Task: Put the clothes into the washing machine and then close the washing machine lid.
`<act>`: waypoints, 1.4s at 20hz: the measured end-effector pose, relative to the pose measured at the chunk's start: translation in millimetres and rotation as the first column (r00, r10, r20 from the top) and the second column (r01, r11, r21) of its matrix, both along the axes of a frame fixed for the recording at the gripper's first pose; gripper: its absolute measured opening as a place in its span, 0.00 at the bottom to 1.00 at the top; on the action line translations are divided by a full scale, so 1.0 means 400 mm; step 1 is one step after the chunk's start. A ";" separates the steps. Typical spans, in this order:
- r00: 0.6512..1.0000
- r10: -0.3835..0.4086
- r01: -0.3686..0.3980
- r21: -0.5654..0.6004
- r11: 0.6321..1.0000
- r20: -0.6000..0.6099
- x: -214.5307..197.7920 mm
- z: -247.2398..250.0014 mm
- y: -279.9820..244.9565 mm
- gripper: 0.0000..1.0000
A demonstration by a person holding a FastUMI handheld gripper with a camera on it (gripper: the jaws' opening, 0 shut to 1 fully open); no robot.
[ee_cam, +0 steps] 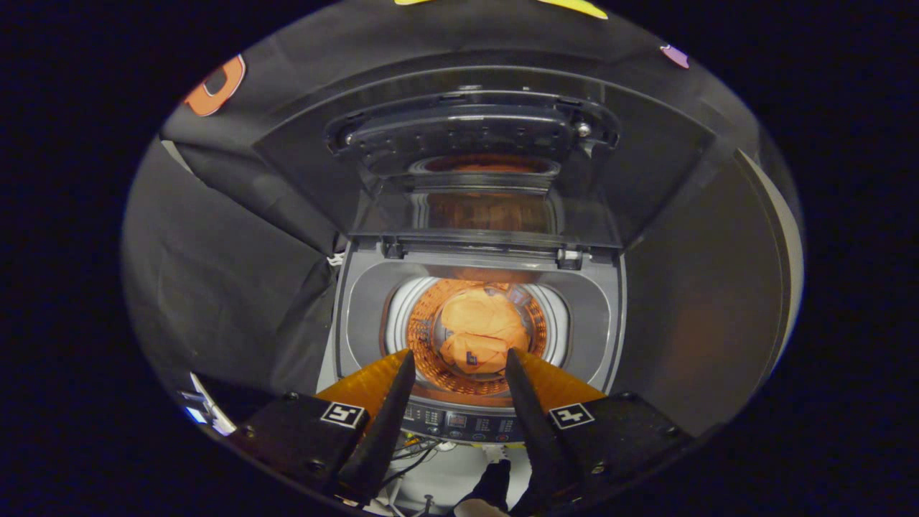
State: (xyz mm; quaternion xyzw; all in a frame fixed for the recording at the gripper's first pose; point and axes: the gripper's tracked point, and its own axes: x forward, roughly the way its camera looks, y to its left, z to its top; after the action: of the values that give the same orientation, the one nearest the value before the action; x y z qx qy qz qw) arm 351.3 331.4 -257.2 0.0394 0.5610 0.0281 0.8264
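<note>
Nearest to me, the jaws (459, 366) stand spread apart with nothing between them, hanging in the air above the front edge of the washing machine (355, 316). Each finger carries a small square marker near its base. I see the control panel (463, 424) of the washing machine just below the gap between the fingers, its buttons too small for me to tell apart.

Just beyond the fingertips, the drum (423, 337) of the washing machine lies open to me, its perforated wall glowing orange. An orange piece of clothes (479, 332) sits bunched up at the bottom of the drum, with a small dark tag on its near side.

Behind the drum opening, the lid (488, 151) of the washing machine stands raised on its hinges, tipped back toward the wall; its clear window catches an orange reflection. Black cloth (215, 280) hangs on both sides of the washing machine and behind the lid. Below the control panel, some loose cables (416, 459) trail down the washing machine's front.
</note>
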 end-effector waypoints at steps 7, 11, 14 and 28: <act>0.998 -0.012 0.011 0.003 1.000 0.055 -0.019 0.140 -0.013 0.79; 0.992 -0.007 0.009 -0.016 1.000 0.123 0.026 0.261 -0.014 0.79; 0.985 -0.024 0.027 -0.015 1.000 0.173 0.092 0.334 -0.007 0.79; 0.977 -0.069 0.079 -0.042 0.996 0.203 0.434 0.368 -0.019 0.79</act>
State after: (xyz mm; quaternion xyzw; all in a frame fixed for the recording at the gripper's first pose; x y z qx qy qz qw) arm 524.9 323.9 -109.9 0.0365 0.4733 -0.0130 0.8800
